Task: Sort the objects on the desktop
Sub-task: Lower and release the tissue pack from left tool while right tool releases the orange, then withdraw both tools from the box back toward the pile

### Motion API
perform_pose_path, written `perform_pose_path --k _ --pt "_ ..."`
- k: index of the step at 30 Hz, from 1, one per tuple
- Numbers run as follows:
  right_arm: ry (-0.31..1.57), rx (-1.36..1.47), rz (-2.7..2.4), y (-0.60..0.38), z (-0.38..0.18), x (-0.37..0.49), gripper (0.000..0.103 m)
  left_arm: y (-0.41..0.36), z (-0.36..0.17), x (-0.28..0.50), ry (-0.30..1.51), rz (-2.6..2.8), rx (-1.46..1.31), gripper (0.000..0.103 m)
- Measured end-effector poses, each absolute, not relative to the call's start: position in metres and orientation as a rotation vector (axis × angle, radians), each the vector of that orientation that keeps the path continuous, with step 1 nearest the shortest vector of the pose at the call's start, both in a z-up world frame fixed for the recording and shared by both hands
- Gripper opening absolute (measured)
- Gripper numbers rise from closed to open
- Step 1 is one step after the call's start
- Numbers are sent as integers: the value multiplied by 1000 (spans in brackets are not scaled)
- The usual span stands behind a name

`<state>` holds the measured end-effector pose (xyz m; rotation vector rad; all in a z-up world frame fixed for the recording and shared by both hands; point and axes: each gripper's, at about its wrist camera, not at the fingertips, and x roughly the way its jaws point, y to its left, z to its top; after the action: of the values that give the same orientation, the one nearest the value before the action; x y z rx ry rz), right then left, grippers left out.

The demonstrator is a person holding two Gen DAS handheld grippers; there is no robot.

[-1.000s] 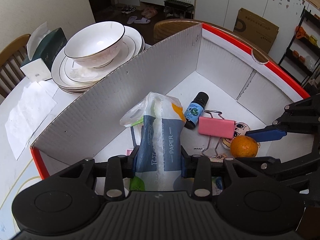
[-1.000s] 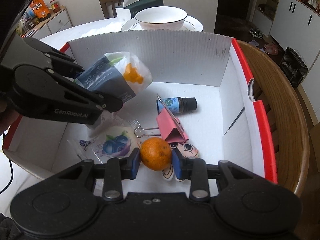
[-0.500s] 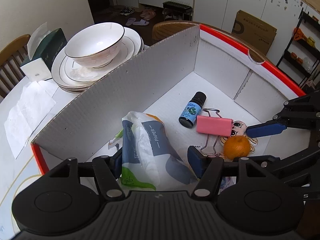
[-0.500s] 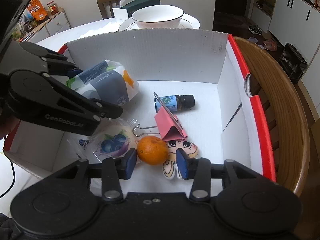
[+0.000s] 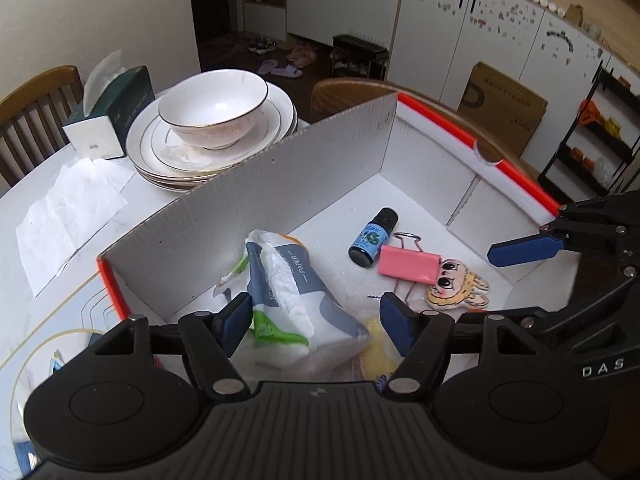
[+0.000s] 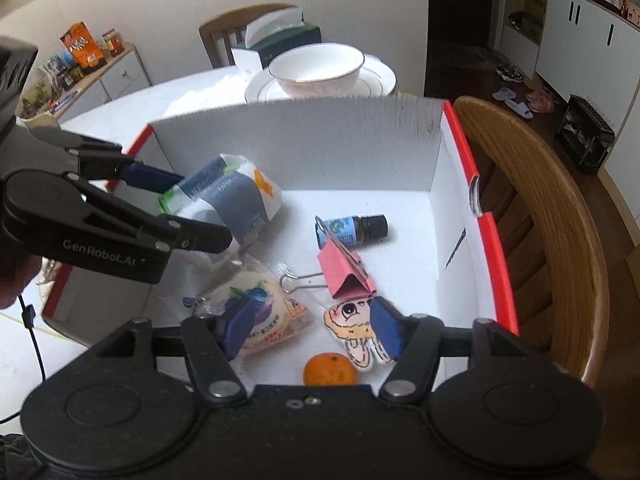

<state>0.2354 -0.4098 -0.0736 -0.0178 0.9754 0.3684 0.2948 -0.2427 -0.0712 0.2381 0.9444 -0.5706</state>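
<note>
A white cardboard box with red rims (image 5: 280, 184) (image 6: 304, 152) holds the sorted items. My left gripper (image 5: 316, 316) is open; the tissue pack (image 5: 288, 280) lies loose between its fingers on the box floor, and shows in the right wrist view (image 6: 228, 200). My right gripper (image 6: 312, 330) is open above the small orange (image 6: 329, 369), which rests on the box floor. Also in the box are a blue bottle (image 5: 372, 238) (image 6: 352, 228), a pink binder clip (image 5: 408, 264) (image 6: 346, 272), a cartoon sticker (image 5: 456, 290) (image 6: 356, 332) and a blueberry snack packet (image 6: 260, 312).
Stacked white plates with a bowl (image 5: 212, 120) (image 6: 320, 68) and a green tissue box (image 5: 112, 116) (image 6: 276, 40) stand behind the box. A sheet of paper (image 5: 68, 208) lies on the table. A wooden chair (image 6: 540, 220) stands right of the box.
Both grippers opened and pulled back. The tissue pack dropped from my left gripper onto the box floor. The orange left my right gripper and now lies on the floor.
</note>
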Motion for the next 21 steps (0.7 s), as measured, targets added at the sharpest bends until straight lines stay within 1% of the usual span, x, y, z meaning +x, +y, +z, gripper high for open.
perform_pose_path --k 10,21 --pt "912 6 399 -405 -53 226 65 -217 -49 261 870 -581 159 69" --pt "872 16 401 -385 -44 216 69 -186 -34 238 826 -572 83 69"
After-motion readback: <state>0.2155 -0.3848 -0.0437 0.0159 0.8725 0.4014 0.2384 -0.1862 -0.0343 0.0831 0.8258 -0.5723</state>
